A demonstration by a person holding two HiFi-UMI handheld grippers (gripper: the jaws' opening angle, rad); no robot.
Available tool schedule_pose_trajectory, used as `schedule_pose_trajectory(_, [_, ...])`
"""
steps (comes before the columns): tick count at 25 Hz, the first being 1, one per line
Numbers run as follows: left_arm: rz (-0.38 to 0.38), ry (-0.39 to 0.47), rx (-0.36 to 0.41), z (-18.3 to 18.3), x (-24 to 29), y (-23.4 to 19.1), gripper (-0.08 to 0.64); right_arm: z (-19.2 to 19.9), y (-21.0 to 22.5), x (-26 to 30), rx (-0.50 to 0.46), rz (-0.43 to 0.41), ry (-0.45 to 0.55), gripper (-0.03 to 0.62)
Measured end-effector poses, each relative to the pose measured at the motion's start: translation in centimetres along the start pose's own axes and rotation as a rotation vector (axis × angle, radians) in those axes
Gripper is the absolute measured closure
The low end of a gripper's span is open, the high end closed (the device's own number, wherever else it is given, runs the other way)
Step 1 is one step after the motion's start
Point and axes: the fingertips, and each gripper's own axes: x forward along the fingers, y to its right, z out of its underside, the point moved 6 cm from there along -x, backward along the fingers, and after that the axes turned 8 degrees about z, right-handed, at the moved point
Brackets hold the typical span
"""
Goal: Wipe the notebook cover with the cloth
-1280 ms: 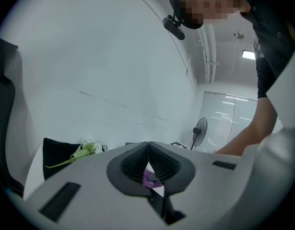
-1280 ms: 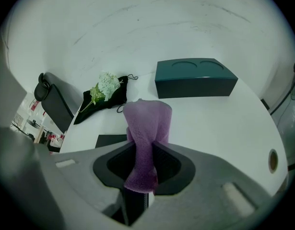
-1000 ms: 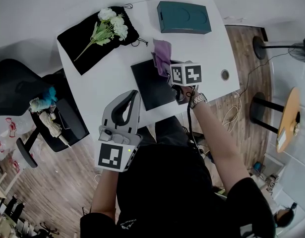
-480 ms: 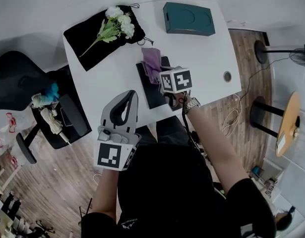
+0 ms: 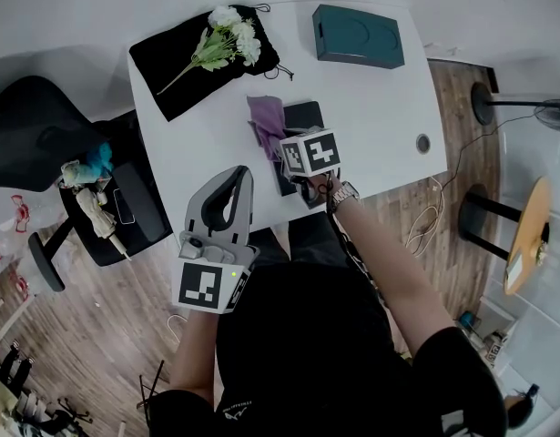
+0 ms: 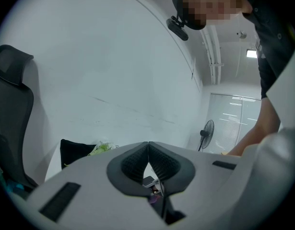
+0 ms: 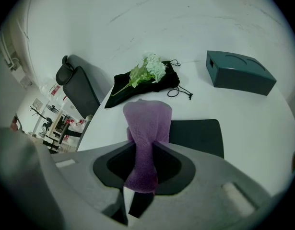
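Note:
A black notebook (image 5: 304, 116) (image 7: 197, 135) lies on the white table (image 5: 375, 107). My right gripper (image 5: 282, 146) (image 7: 142, 163) is shut on a purple cloth (image 5: 266, 116) (image 7: 146, 121), which hangs down over the notebook's left edge. Its marker cube hides much of the cover in the head view. My left gripper (image 5: 240, 176) (image 6: 148, 146) is held off the table's near edge, left of the notebook. Its jaws are shut with nothing between them.
At the table's far left a black bag (image 5: 184, 66) (image 7: 154, 83) carries white flowers (image 5: 229, 33) (image 7: 148, 67). A teal box (image 5: 357, 35) (image 7: 239, 73) sits at the far right, with a cable hole (image 5: 422, 142) near the right edge. An office chair (image 5: 43, 148) stands left of the table.
My right gripper has dragged the cloth leftward across the notebook cover, from its right part to its left edge. The left gripper has stayed put.

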Motion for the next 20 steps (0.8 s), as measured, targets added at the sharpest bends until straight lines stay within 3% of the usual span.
schedule_pose_trajectory(20, [0.027,-0.027,0.005,0.5,0.6,0.0,0.554,1.4,0.3,1.7,0.021,-0.013,-0.023,0.494])
